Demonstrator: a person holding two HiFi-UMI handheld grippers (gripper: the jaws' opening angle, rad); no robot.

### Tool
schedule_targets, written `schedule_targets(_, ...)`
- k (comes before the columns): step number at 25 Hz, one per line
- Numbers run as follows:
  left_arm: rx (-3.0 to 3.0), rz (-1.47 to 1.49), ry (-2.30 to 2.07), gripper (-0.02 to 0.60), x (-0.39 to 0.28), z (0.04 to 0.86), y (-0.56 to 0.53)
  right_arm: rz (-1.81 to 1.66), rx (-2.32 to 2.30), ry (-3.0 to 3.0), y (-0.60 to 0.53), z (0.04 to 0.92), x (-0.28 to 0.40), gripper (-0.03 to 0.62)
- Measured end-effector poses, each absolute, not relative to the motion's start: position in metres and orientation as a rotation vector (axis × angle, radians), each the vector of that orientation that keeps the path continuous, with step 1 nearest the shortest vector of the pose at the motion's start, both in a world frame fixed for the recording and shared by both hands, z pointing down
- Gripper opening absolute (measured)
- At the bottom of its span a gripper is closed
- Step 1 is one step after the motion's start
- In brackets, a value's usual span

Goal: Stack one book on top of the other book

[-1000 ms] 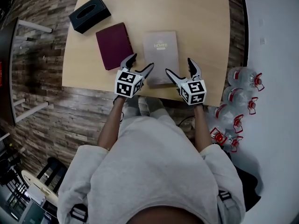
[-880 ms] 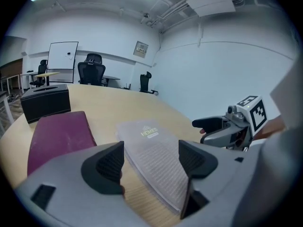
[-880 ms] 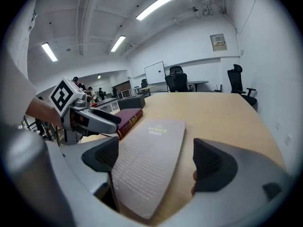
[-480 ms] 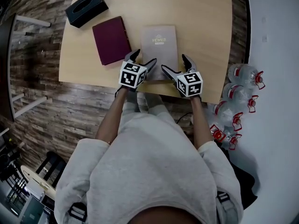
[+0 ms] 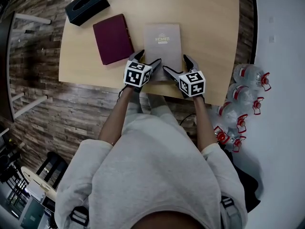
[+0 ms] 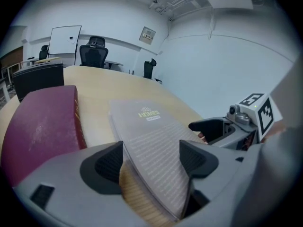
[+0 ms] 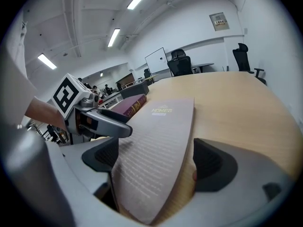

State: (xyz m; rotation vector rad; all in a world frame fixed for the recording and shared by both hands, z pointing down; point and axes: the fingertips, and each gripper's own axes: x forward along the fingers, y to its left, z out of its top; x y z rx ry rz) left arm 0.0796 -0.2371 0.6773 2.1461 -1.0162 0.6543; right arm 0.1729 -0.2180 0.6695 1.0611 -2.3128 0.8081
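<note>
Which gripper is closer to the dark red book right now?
Left. The left gripper straddles the grey book's near edge just beside the dark red book; the right gripper straddles that edge further right.

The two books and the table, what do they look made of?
Grey book: probably a matte paper or card cover, with printed text and no glare. Maroon book: thicker, likely a cloth or leatherette hardcover with a faint sheen; hard to tell. Table: pale wood-look top with fine grain, possibly laminate.
</note>
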Motion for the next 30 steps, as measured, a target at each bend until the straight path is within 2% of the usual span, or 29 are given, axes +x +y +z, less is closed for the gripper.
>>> schedule_targets(30, 2.078, 0.602, -1.039, 0.383, 0.088, 0.69, -0.248, 0.885, 1.024, -2.233, -0.222, 0.697, 0.161, 0.523)
